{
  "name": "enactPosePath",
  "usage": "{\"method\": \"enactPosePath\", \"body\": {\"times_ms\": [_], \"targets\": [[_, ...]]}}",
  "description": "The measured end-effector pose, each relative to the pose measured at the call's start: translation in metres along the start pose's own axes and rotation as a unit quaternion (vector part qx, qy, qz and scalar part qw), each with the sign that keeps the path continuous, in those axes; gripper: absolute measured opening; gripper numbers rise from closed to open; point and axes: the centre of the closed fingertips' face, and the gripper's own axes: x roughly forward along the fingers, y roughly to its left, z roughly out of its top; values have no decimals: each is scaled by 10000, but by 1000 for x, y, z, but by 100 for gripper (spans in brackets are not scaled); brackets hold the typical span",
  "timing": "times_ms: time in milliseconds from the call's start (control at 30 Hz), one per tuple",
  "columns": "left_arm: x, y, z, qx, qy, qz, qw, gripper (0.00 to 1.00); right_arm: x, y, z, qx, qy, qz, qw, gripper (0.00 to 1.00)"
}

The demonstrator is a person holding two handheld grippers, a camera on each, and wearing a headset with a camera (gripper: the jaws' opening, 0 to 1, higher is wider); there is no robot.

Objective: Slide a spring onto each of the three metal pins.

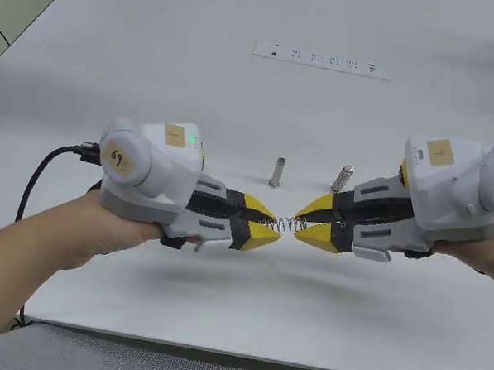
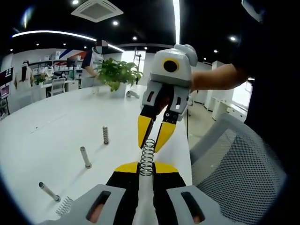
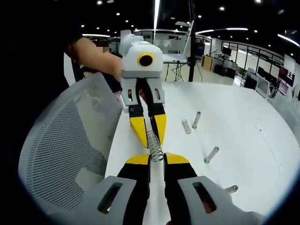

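– Both pairs of jaws were found pinched on one spring (image 1: 290, 224): one end was clamped by the left gripper (image 1: 276, 229), the other by the right gripper (image 1: 299, 225). With tip facing tip, the coil was held in the air between them.

– How was it judged to handle?

– It was judged light and springy, soft along its length, and easily bent or flicked away if squeezed hard. A hold across the coils near one end was thought best, so that the other end would be left free for a pin.

– Which way was it pointed?

– Its long axis was laid along the line from one pair of jaws to the other, roughly level with the table (image 1: 223, 316), not upright. It was reckoned that it would have to be turned on end before being slid down.

– What was seen beyond the jaws?

– In the left gripper view, nearest and to the jaws' left, a loose spring (image 2: 64, 206) was seen lying just beside a bare pin (image 2: 48, 191). Farther along a second bare pin (image 2: 85, 157) was stood, and farthest a sleeved pin (image 2: 106, 135), already fitted.
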Motion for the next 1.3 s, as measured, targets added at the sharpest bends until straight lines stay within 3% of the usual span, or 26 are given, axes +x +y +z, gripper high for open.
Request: {"method": "enactPosePath", "body": {"times_ms": [200, 767, 1300], "targets": [[1, 1, -3, 74, 74, 49, 9999, 2, -3, -1, 22, 152, -446, 31, 9989, 8], [5, -2, -2, 128, 67, 48, 9999, 2, 7, 4, 43, -447, -681, -119, 9966, 8], [4, 0, 6, 149, -10, 61, 9999, 2, 9, 2, 54, -372, -996, -213, 9941, 8]]}}
